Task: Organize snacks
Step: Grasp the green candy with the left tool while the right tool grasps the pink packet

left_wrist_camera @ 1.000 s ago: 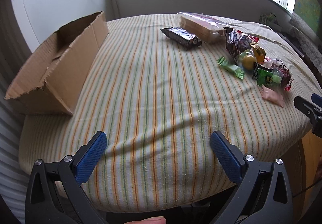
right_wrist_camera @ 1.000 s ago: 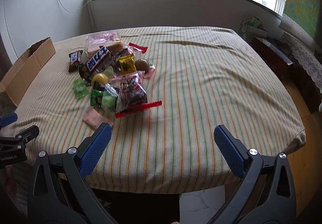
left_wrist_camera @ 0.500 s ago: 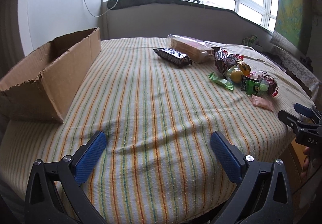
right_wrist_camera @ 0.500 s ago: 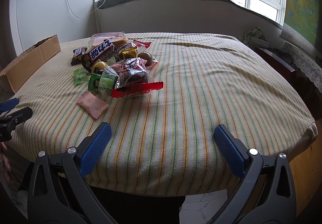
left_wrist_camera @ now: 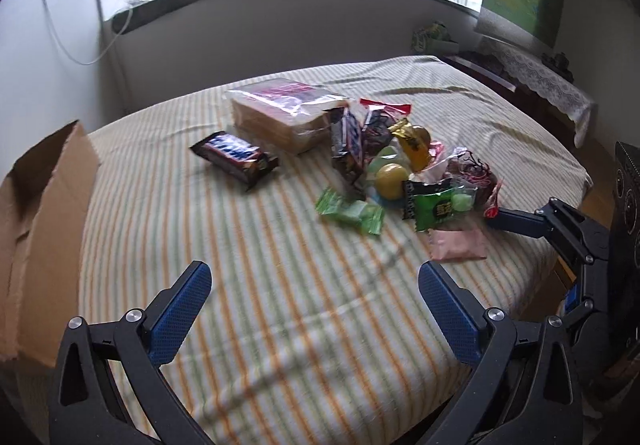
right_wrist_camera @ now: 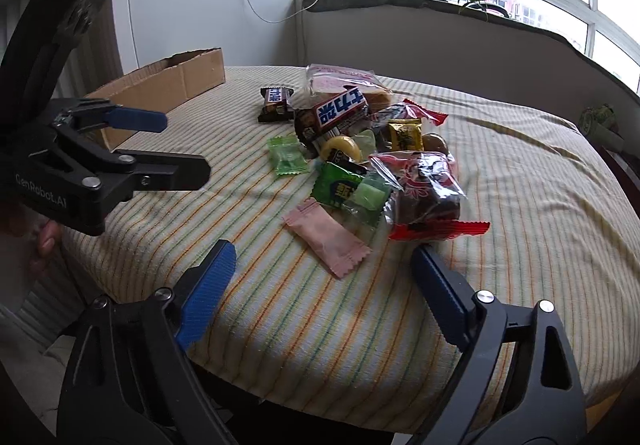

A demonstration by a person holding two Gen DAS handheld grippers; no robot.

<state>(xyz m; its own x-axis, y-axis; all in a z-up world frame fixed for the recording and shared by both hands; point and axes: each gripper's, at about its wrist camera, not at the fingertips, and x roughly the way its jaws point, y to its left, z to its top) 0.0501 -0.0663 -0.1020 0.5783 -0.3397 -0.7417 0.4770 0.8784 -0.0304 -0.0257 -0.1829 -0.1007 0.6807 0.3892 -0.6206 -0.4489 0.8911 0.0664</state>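
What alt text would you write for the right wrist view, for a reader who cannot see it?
The open right gripper, whose jaws have just been closing a little, points at a pink packet at the near edge of a snack pile on a striped tablecloth. The left gripper, also open and empty, is at the left, before a cardboard box.

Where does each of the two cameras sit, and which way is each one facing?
Left wrist: on the left gripper, facing across the striped table toward the window; own open blue pads, right gripper at right edge.
Right wrist: on the right gripper, facing the pink packet; left gripper at left.
Shared: snack pile, cardboard box.
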